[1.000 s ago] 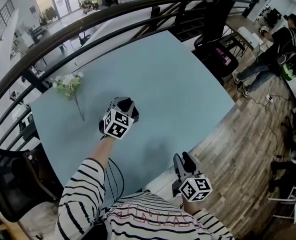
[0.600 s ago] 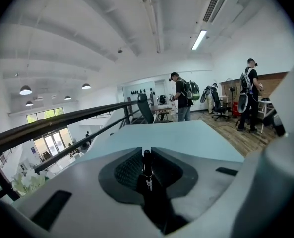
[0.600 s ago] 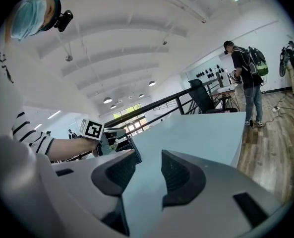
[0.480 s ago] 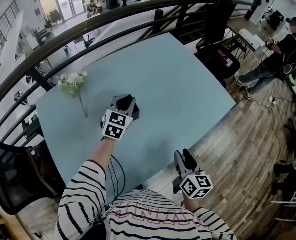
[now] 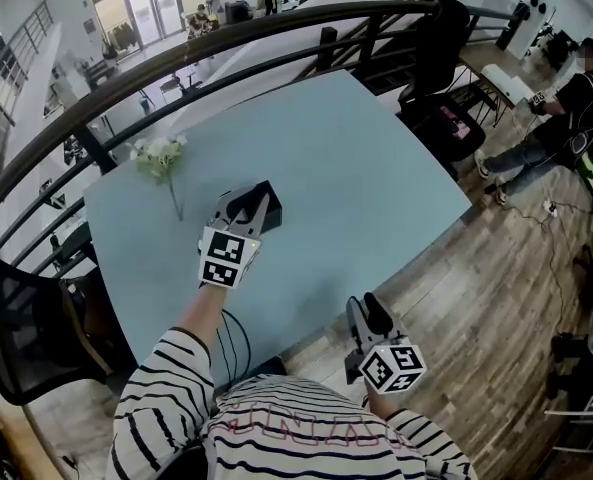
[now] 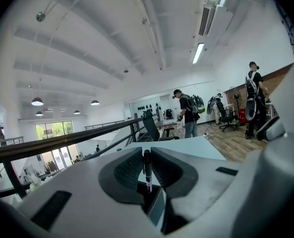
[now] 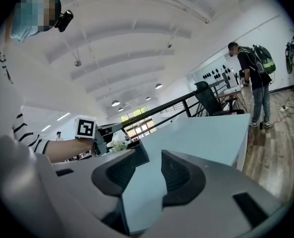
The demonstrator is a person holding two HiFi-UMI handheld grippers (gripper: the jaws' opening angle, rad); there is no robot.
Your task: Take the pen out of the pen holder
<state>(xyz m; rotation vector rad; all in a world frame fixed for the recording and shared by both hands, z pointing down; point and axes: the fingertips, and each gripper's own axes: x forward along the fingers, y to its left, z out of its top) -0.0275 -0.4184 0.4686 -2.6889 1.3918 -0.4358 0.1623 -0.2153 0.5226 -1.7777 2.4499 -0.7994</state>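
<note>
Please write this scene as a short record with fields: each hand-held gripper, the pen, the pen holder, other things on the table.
left hand-held gripper: shut on pen, above pen holder
right hand-held gripper: open, empty, near the edge of the table
pen: upright between the left jaws, tip pointing down at pen holder
pen holder: black, standing on table
other: flower lying on table

Black pen [image 6: 147, 170], pale blue table [image 5: 356, 168], black-and-white striped sleeve [image 5: 162, 388].
</note>
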